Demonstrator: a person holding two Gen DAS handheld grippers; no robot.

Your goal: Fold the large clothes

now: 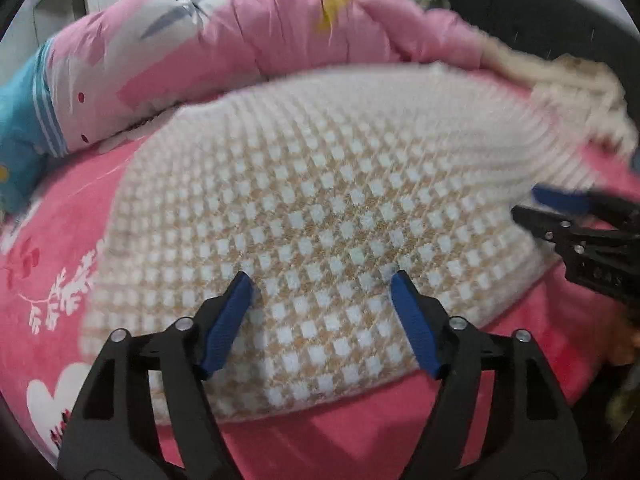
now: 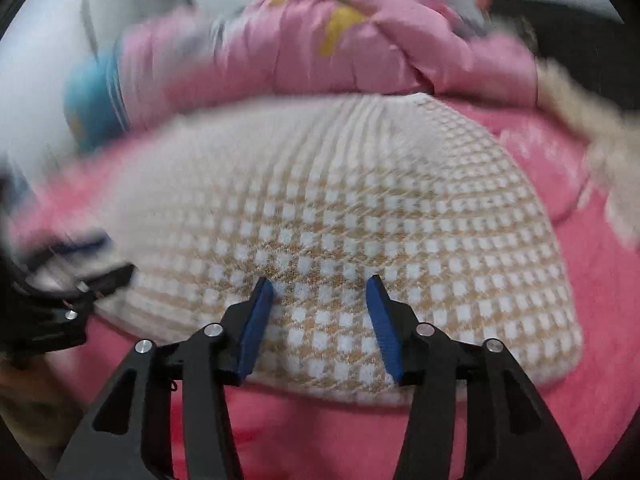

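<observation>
Under my left gripper [image 1: 322, 280], jaws spread w/ nothing between, the checked sweater [image 1: 320, 216] lies folded on a pink floral bedsheet [image 1: 60, 280]; pink quilt [image 1: 256, 36] heaped behind.

Right-wrist view: my right gripper [image 2: 320, 286] also spread, over the sweater's near edge. Background badly blurred; left gripper barely readable at frame edge.

no readable text, labels or numbers

A nubby knit garment [image 1: 320, 216] lies on fleecy pink bedding [image 1: 72, 240], behind it a smooth quilt [image 1: 260, 28].
</observation>
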